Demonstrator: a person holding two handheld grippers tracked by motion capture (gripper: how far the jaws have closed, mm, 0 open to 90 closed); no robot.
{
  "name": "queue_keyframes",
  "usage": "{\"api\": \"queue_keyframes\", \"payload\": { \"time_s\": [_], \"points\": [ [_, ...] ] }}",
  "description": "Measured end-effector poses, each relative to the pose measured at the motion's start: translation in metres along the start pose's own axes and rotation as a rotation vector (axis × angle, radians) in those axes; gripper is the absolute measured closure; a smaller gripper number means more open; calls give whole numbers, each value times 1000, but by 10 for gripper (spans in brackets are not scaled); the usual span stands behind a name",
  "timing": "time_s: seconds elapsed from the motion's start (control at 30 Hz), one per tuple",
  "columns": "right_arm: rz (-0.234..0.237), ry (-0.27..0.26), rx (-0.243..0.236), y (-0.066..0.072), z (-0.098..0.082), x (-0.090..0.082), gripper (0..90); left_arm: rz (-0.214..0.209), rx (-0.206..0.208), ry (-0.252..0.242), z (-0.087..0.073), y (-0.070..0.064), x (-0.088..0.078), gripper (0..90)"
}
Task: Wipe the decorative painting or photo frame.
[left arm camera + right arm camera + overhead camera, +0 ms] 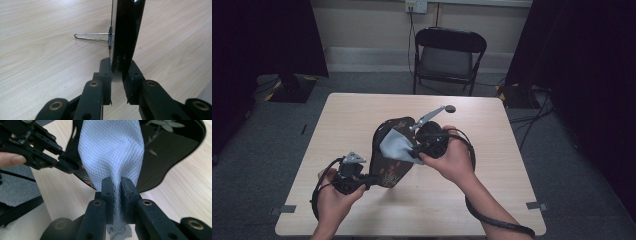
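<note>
A glossy black plate (388, 172) with a red and white flower pattern stands on edge over the table, and my left gripper (370, 179) is shut on its lower rim. In the left gripper view the plate's rim (127, 30) sits between the pads of the left gripper (119, 72), and a thin wire stand (92, 37) juts from its back. My right gripper (415, 153) is shut on a pale grey-blue cloth (396, 145) that lies against the plate's face. In the right gripper view the cloth (112, 147) fans up from the pads of the right gripper (117, 187) over the plate (170, 142), with the left gripper (67, 166) at the rim.
The light wooden table (352, 115) has bare room all round the hands. A black folding chair (449, 55) stands beyond its far edge. Dark curtains hang at both sides, and cables lie on the grey floor at the right.
</note>
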State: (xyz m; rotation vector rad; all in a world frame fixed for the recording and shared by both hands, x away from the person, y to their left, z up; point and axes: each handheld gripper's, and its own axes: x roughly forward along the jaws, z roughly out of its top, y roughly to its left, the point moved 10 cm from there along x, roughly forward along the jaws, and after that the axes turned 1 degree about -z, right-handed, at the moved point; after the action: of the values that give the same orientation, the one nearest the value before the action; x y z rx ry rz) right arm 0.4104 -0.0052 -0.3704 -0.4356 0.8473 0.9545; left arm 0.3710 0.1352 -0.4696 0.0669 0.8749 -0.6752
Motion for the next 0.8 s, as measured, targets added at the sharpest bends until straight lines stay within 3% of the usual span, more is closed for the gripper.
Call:
{"api": "queue_keyframes", "payload": {
  "time_s": [0.17, 0.43, 0.8],
  "points": [
    [7, 13, 5, 5, 2, 11, 825, 9, -2, -8, 1, 0, 1, 788],
    [26, 35, 25, 9, -9, 32, 825, 8, -1, -7, 4, -2, 4, 789],
    [44, 99, 42, 12, -40, 67, 825, 7, -1, -10, 5, -3, 5, 789]
  ]
}}
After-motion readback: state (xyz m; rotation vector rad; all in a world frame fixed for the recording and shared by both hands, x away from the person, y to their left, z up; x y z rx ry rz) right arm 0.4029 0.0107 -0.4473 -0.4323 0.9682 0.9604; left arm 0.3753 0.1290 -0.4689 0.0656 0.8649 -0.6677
